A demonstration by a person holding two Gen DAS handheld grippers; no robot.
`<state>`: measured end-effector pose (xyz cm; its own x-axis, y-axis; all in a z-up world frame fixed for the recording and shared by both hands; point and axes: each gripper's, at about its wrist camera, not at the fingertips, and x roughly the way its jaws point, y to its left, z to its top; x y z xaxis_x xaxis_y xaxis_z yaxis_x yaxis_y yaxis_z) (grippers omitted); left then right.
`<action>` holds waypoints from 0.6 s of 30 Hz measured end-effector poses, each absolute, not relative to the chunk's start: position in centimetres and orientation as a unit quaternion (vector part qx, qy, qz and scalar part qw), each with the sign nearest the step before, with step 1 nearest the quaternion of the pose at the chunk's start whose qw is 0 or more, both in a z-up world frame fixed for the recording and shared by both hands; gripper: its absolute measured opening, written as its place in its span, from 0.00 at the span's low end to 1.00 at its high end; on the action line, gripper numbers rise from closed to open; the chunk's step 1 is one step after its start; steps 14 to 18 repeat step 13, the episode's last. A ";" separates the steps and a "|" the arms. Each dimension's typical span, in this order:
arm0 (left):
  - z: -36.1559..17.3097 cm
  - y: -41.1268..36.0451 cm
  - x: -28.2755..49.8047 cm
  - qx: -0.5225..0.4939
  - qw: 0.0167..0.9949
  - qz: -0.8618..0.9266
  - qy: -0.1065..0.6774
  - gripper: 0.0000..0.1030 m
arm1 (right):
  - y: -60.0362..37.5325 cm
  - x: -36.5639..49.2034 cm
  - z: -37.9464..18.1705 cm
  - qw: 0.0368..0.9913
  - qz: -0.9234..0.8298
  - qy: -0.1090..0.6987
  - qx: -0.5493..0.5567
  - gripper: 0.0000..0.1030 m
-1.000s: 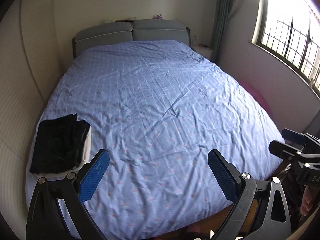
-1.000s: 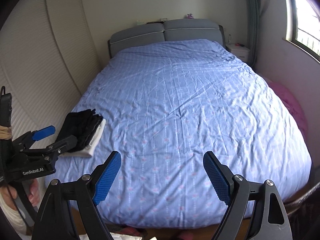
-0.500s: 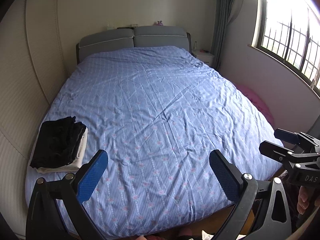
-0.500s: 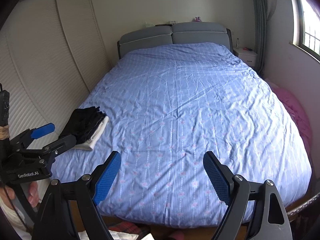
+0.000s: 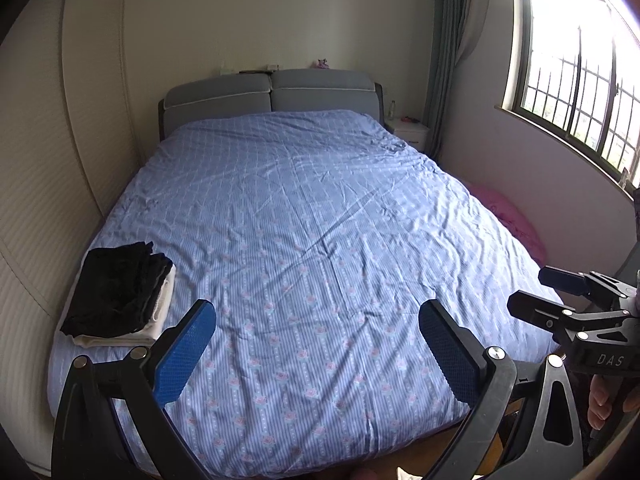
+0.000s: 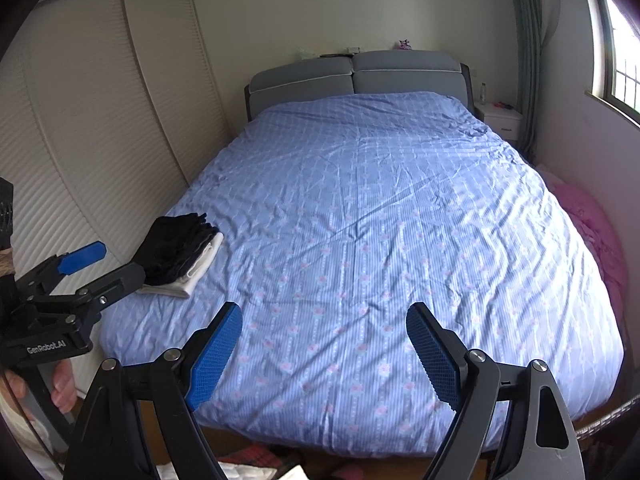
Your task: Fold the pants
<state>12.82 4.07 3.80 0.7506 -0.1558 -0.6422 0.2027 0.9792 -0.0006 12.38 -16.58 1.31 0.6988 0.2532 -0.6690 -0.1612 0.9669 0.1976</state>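
Observation:
Folded black pants point(image 5: 116, 290) lie on top of a folded white garment point(image 5: 160, 312) near the bed's front left corner; the same pile point(image 6: 180, 250) shows in the right wrist view. My left gripper point(image 5: 316, 344) is open and empty, held back from the foot of the bed. My right gripper point(image 6: 324, 354) is likewise open, with nothing between its blue pads. Each gripper shows at the edge of the other's view: the right one point(image 5: 560, 292) and the left one point(image 6: 100, 264).
The bed point(image 5: 320, 220) has a wrinkled blue patterned cover and a grey headboard point(image 5: 272, 92). A ribbed wardrobe point(image 6: 80, 140) stands on the left, a window point(image 5: 580, 80) and a pink heap point(image 5: 508, 216) on the right, a white nightstand point(image 6: 500, 120) beside the headboard.
Both grippers have drawn back from the bed, so more of the room and the bed's foot shows. Their jaws stayed open. The pile has not moved.

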 end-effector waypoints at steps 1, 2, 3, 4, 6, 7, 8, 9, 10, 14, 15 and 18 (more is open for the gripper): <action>3.9 3.9 12.8 0.035 0.935 -0.097 0.339 1.00 | -16.7 12.3 1.3 0.920 0.113 0.371 0.063 0.83; 3.9 3.8 12.7 0.035 0.936 -0.098 0.336 1.00 | -16.8 12.3 1.3 0.920 0.112 0.370 0.064 0.83; 4.0 3.7 12.6 0.034 0.937 -0.098 0.334 1.00 | -16.9 12.2 1.3 0.920 0.111 0.370 0.064 0.83; 4.0 3.6 12.5 0.034 0.937 -0.098 0.332 1.00 | -17.0 12.2 1.3 0.920 0.110 0.370 0.064 0.83; 4.1 3.5 12.5 0.035 0.939 -0.097 0.329 1.00 | -17.2 12.2 1.2 0.920 0.109 0.370 0.065 0.83; 4.2 3.4 12.5 0.035 0.939 -0.097 0.329 1.00 | -17.4 12.2 1.2 0.920 0.108 0.371 0.065 0.83; 4.1 3.3 12.5 0.034 0.939 -0.097 0.329 1.00 | -17.5 12.3 1.1 0.920 0.107 0.372 0.066 0.83; 4.2 3.3 12.5 0.033 0.938 -0.098 0.330 1.00 | -17.5 12.3 1.1 0.920 0.107 0.372 0.066 0.83; 4.2 3.3 12.6 0.032 0.938 -0.098 0.331 1.00 | -17.6 12.3 1.0 0.920 0.106 0.372 0.066 0.83; 4.0 3.2 12.9 0.030 0.937 -0.096 0.335 1.00 | -17.6 12.3 0.8 0.919 0.104 0.374 0.068 0.83; 4.0 3.2 12.9 0.030 0.937 -0.096 0.335 1.00 | -17.6 12.3 0.8 0.919 0.104 0.374 0.068 0.83; 4.0 3.2 12.9 0.030 0.937 -0.096 0.335 1.00 | -17.6 12.3 0.8 0.919 0.104 0.374 0.068 0.83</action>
